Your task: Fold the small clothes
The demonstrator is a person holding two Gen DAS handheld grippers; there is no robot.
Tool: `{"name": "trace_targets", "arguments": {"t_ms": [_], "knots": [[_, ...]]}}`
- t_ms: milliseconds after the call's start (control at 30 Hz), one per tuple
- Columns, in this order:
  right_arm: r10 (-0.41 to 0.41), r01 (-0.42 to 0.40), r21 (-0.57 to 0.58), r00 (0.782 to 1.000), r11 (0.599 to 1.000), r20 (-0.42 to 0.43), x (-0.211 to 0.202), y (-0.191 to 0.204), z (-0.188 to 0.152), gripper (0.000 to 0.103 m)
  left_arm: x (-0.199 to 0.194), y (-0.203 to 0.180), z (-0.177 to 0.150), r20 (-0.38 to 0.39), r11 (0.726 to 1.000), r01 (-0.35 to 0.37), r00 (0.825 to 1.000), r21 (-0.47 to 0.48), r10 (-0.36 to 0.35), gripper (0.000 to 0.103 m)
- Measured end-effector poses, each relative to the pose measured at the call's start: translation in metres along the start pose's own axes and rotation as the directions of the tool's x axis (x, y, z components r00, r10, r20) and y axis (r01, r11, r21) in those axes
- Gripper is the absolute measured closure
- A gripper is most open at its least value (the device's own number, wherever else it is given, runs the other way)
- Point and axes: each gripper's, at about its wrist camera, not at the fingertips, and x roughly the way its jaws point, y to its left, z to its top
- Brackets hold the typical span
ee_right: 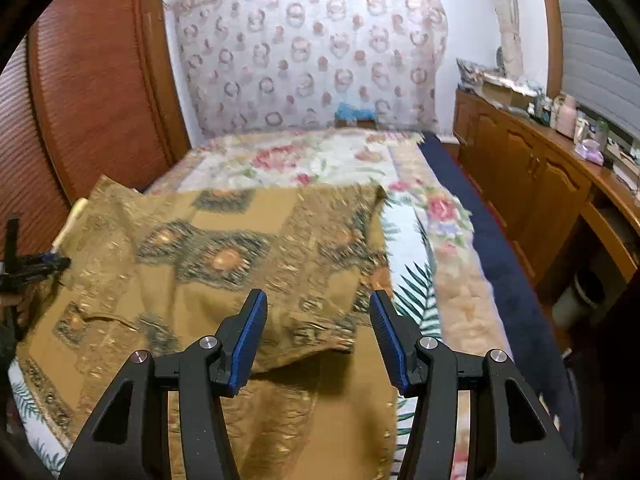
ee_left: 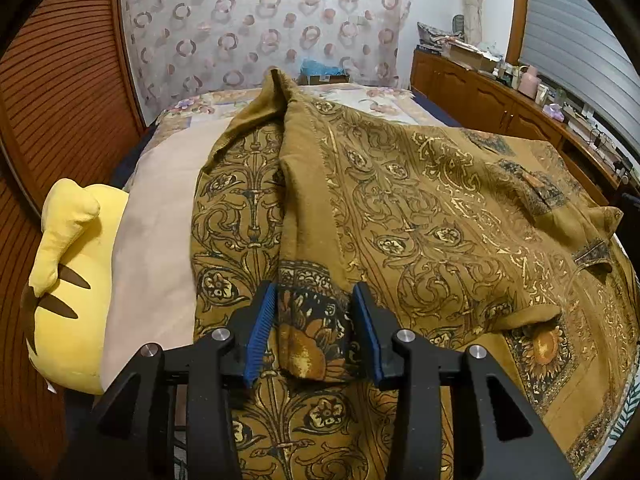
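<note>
Presently, the left gripper is set at the near edge of the bed, angled down. A dark-bordered fold of the garment is enclosed between its blue pads. The pads stand part-way apart, close against the fold on both sides. Whether pressure is applied cannot be told. The fold is laid over a lower layer of the same cloth. It is judged that the flap was brought across here so that one side could be doubled onto the middle.

The right gripper is held above the garment's right part, near the right side of the bed. Its jaws are spread and nothing is held between them. A raised, shadowed edge of cloth is seen just beyond the pads. That edge is judged to be the next place for a grip, so that the opposite side can be turned in.

The garment is spread across the near half of the bed, ridged along its centre and wrinkled toward the right. The ridge is judged to need smoothing before a flat fold can be made.

A yellow plush and a beige pillow are placed at the left side of the bed, beside the garment. Beyond the far end of the bed, a patterned curtain is hung. A wooden cabinet is set along the right of the bed.
</note>
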Motion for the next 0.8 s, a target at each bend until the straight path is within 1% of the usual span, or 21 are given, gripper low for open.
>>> {"name": "trace_targets", "arguments": {"t_ms": [100, 200, 300, 333, 433, 467, 500, 533, 567, 600, 633, 667, 733, 767, 800], "knots": [[0.014, -0.014, 0.004, 0.997, 1.0, -0.078, 0.027, -0.006, -0.007, 0.048, 0.0, 0.0, 0.0, 0.0, 1.0, 0.0, 1.0, 0.0, 0.0, 0.062], [0.034, -0.033, 0.013, 0.99, 0.999, -0.134, 0.047, -0.01, -0.015, 0.048, 0.0, 0.0, 0.0, 0.0, 1.0, -0.001, 1.0, 0.001, 0.001, 0.061], [0.051, -0.052, 0.0, 0.985, 0.999, -0.162, 0.061, -0.01, -0.02, 0.048, 0.001, -0.001, 0.0, -0.001, 1.0, -0.003, 1.0, 0.003, 0.003, 0.061], [0.052, -0.054, -0.008, 0.985, 0.999, -0.164, 0.065, -0.011, -0.021, 0.051, 0.001, -0.002, 0.0, 0.0, 1.0, -0.004, 1.0, 0.004, 0.004, 0.061], [0.039, -0.044, -0.036, 0.989, 0.998, -0.146, 0.072, -0.011, -0.024, 0.051, 0.0, -0.003, 0.0, 0.004, 1.0, -0.012, 1.0, 0.009, 0.012, 0.062], [0.04, -0.045, -0.035, 0.989, 0.998, -0.145, 0.07, -0.01, -0.025, 0.051, 0.0, -0.005, 0.0, 0.005, 1.0, -0.015, 1.0, 0.013, 0.015, 0.068], [0.042, -0.047, -0.032, 0.989, 0.998, -0.144, 0.072, -0.011, -0.026, 0.051, 0.0, -0.006, -0.001, 0.006, 1.0, -0.018, 1.0, 0.016, 0.018, 0.07], [0.046, -0.05, -0.028, 0.989, 0.998, -0.144, 0.072, -0.012, -0.024, 0.051, -0.001, -0.006, -0.001, 0.008, 1.0, -0.014, 1.0, 0.011, 0.014, 0.074], [0.049, -0.053, -0.025, 0.988, 0.998, -0.143, 0.074, -0.013, -0.024, 0.051, -0.002, -0.005, -0.001, 0.01, 1.0, -0.007, 1.0, 0.005, 0.007, 0.081], [0.051, -0.055, -0.022, 0.989, 0.998, -0.142, 0.064, -0.01, -0.023, 0.051, -0.004, -0.005, -0.001, 0.014, 1.0, 0.008, 1.0, -0.005, -0.008, 0.086], [0.05, -0.053, -0.021, 0.989, 0.998, -0.141, 0.062, -0.011, -0.025, 0.056, -0.007, -0.003, -0.001, 0.016, 1.0, 0.02, 1.0, -0.01, -0.02, 0.094], [0.052, -0.055, -0.02, 0.989, 0.998, -0.139, 0.06, -0.011, -0.025, 0.068, -0.009, -0.004, -0.001, 0.019, 1.0, 0.024, 1.0, -0.012, -0.024, 0.097], [0.08, -0.083, -0.02, 0.988, 0.996, -0.132, 0.052, -0.01, -0.025, 0.081, -0.016, -0.005, 0.0, 0.037, 0.999, 0.035, 0.999, -0.008, -0.035, 0.099], [0.086, -0.09, -0.022, 0.988, 0.996, -0.125, 0.049, -0.009, -0.025, 0.09, -0.021, -0.006, 0.001, 0.047, 0.999, 0.041, 0.998, -0.006, -0.041, 0.099], [0.095, -0.099, -0.03, 0.989, 0.995, -0.113, 0.045, -0.007, -0.024, 0.093, -0.027, -0.008, 0.002, 0.061, 0.999, 0.045, 0.997, -0.004, -0.045, 0.1]]}}
